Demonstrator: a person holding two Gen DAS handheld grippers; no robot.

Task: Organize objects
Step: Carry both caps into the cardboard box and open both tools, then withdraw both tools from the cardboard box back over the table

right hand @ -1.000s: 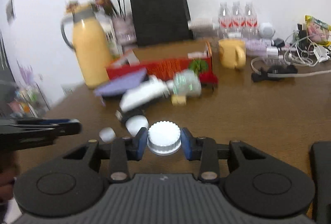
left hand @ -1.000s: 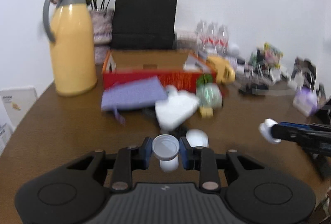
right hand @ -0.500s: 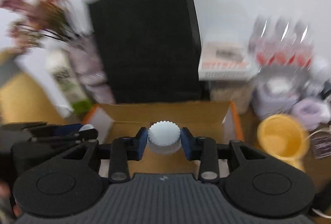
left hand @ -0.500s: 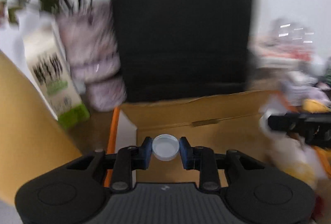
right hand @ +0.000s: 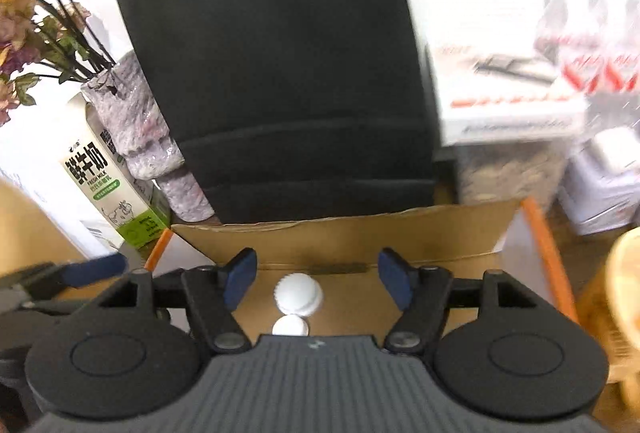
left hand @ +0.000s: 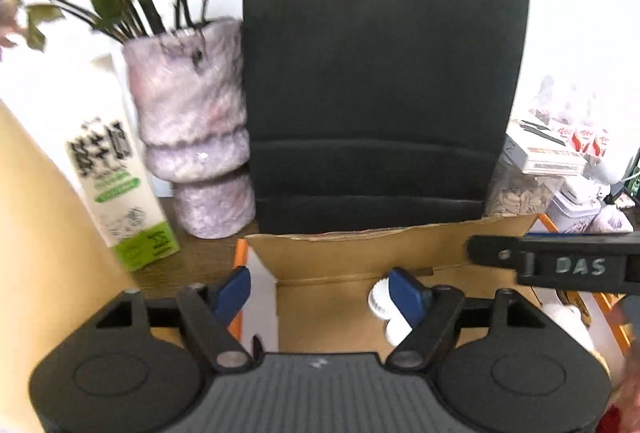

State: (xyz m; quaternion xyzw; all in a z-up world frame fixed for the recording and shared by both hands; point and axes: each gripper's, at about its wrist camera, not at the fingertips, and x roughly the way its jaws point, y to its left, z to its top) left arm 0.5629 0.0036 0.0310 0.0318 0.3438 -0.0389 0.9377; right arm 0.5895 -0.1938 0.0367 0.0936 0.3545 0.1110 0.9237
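Observation:
Both grippers hang over an open cardboard box (left hand: 352, 249) (right hand: 360, 233) with orange edges. My left gripper (left hand: 320, 289) has its jaws opening, with nothing between the blue pads. Two white caps show partly behind its right finger: a ribbed one (left hand: 378, 300) and a plain one (left hand: 395, 332). My right gripper (right hand: 317, 275) is opening too. Below its gap, in the box, are the ribbed white cap (right hand: 298, 293) and a smaller white cap (right hand: 290, 327), free of the pads. A finger of the right gripper (left hand: 560, 265) crosses the left wrist view.
A black paper bag (left hand: 380, 73) stands right behind the box. Left of it are a mottled purple vase (left hand: 192, 129) with dried flowers, a milk carton (left hand: 116, 185) and a yellow jug (left hand: 32, 233). White boxes (right hand: 512, 105) and a yellow mug (right hand: 624, 293) sit to the right.
Both grippers moved from over the table to above the box, then opened. The white caps they held have dropped out and now sit below in the box.

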